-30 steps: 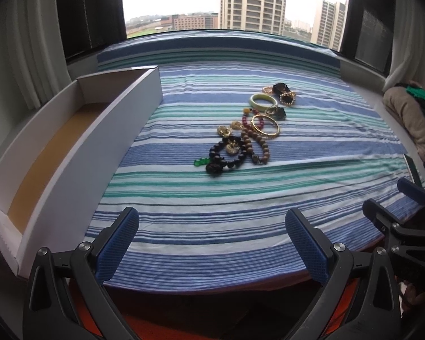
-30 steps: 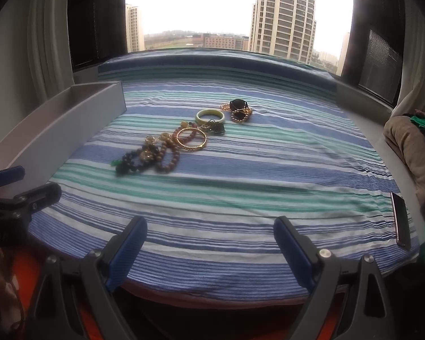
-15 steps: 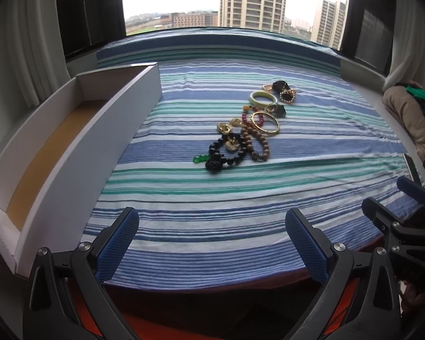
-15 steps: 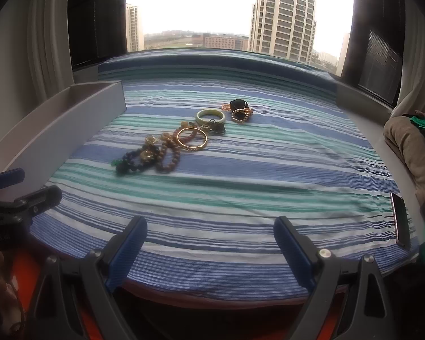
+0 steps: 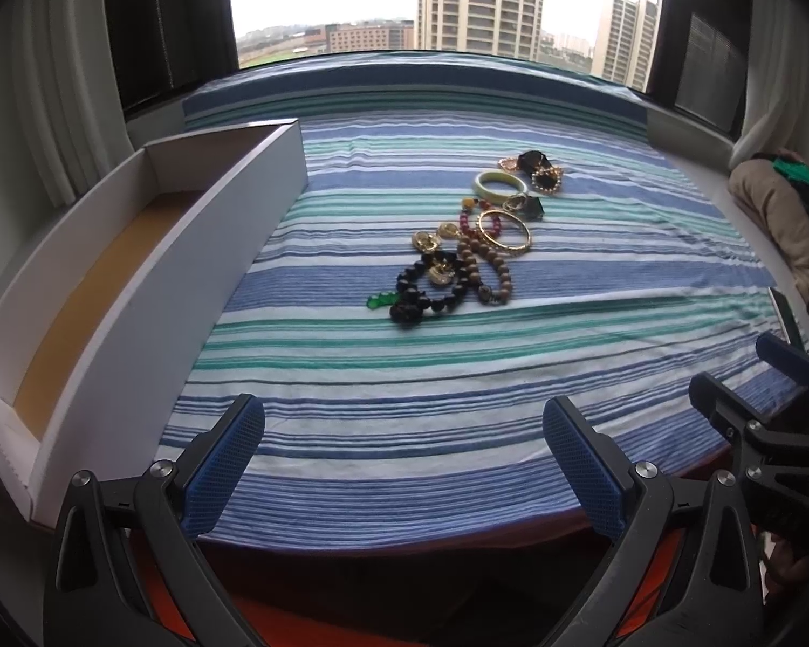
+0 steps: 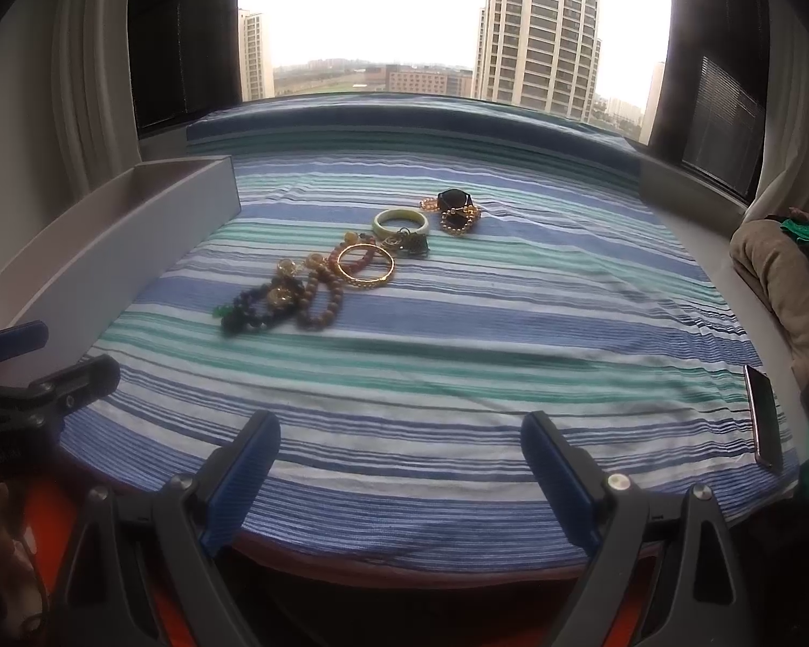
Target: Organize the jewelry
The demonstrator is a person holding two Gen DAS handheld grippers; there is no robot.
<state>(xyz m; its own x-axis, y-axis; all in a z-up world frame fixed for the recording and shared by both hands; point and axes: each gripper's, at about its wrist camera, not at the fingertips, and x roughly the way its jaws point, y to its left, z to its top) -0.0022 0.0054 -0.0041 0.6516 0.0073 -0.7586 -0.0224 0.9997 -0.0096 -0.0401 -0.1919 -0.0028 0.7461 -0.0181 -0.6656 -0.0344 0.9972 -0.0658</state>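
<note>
A heap of jewelry lies mid-cloth: a black bead bracelet (image 5: 426,296) (image 6: 248,312), a brown bead bracelet (image 5: 485,269) (image 6: 321,296), a gold bangle (image 5: 504,229) (image 6: 364,267), a pale green bangle (image 5: 499,183) (image 6: 400,221) and a dark piece with gold chain (image 5: 536,167) (image 6: 456,207). A long white box (image 5: 135,291) (image 6: 108,248) with a tan floor stands at the left. My left gripper (image 5: 404,463) is open at the near edge, holding nothing. My right gripper (image 6: 402,466) is open too, well short of the jewelry.
A striped blue, green and white cloth (image 5: 458,377) covers the platform under a window. A phone (image 6: 763,415) lies at the right edge. A beige and green bundle (image 5: 782,215) sits at the far right. Curtains hang on both sides.
The left wrist view has shifted slightly, so the jewelry and box sit a little lower and nearer. The right gripper has barely moved. Both stay open.
</note>
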